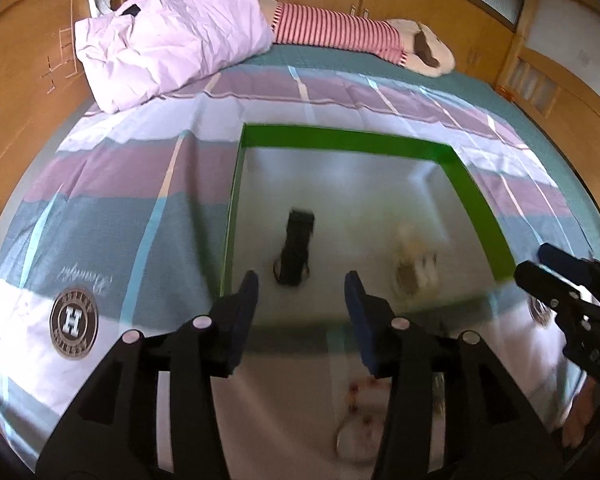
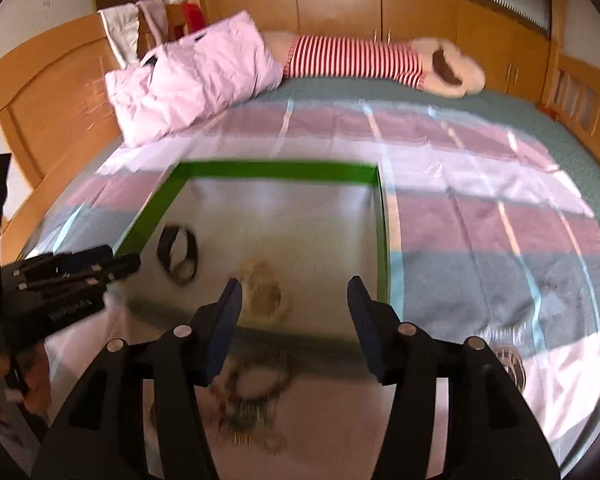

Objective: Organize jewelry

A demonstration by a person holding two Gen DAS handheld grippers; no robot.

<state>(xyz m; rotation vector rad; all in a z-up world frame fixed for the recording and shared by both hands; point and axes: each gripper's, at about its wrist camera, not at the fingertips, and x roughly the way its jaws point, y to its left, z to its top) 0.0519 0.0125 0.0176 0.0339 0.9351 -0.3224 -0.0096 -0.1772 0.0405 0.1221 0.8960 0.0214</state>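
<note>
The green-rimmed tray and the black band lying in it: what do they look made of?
The tray looks like thin card or plastic: flat green walls, sharp corners, and a pale glossy floor that catches the light. The black band reads as matte rubber or fabric strap, looped and holding its curve; blur leaves it open. The pale piece beside it is too smeared to judge.

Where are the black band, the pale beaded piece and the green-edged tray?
black band (image 2: pixel 178 256): right wrist view, its dark loop.
pale beaded piece (image 2: pixel 264 294): right wrist view, blurred middle.
green-edged tray (image 1: pixel 340 140): left wrist view, far green wall.
</note>
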